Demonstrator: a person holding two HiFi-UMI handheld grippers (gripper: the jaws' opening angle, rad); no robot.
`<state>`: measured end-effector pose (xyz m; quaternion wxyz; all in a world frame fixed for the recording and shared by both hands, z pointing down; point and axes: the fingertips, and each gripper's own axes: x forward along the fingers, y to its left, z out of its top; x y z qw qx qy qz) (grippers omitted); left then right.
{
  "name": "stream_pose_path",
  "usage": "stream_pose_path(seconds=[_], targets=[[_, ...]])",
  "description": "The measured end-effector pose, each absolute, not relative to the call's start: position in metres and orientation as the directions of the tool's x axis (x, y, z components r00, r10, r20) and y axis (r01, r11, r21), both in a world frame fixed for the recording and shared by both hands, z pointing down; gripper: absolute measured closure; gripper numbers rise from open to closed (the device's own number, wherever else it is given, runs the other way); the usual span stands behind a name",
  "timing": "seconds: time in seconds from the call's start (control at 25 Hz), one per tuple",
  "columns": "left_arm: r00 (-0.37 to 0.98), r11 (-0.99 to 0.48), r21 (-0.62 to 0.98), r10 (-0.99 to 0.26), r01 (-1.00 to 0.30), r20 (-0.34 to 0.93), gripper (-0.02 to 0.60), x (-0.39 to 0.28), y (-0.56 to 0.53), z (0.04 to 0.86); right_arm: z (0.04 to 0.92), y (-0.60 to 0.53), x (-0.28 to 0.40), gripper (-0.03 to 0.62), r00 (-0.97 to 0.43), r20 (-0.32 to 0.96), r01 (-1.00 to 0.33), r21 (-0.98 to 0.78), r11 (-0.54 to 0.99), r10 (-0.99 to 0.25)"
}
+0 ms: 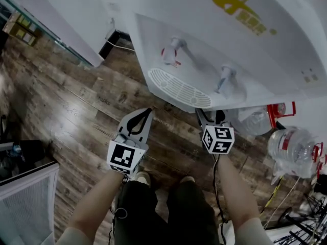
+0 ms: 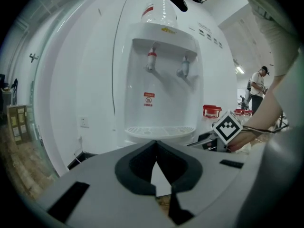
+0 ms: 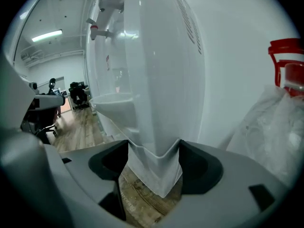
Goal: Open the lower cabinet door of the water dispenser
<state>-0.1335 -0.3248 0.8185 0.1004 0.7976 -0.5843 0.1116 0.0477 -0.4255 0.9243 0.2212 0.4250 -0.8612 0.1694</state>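
Note:
The white water dispenser [image 1: 219, 45] stands in front of me, with its drip tray [image 1: 178, 90] jutting out over its lower cabinet. My left gripper [image 1: 148, 111] hovers below the tray's left end, short of the dispenser, shut with nothing between its fingertips. In the left gripper view this gripper [image 2: 156, 148] hides most of the lower cabinet front [image 2: 159, 177]. My right gripper [image 1: 210, 117] reaches under the tray's right end. It is open [image 3: 154, 148], and a vertical corner edge of the lower cabinet [image 3: 156, 170] shows in the gap between its jaws.
Water bottles in clear plastic [image 1: 294, 146] with red handles [image 1: 282, 109] lie right of the dispenser. A wall socket [image 2: 84, 121] and a black cable [image 1: 110, 44] are on its left. A white mesh panel [image 1: 25, 203] stands at lower left. A person [image 2: 259, 85] stands far off.

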Motion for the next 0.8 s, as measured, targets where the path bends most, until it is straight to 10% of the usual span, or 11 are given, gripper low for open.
stream_pose_path(seconds=[0.8], targets=[[0.269,-0.237,0.13,-0.875,-0.963,0.402,0.575,-0.159,-0.269,0.797,0.93,-0.318,0.033,0.409,-0.452,0.765,-0.723,-0.014,0.69,-0.459]])
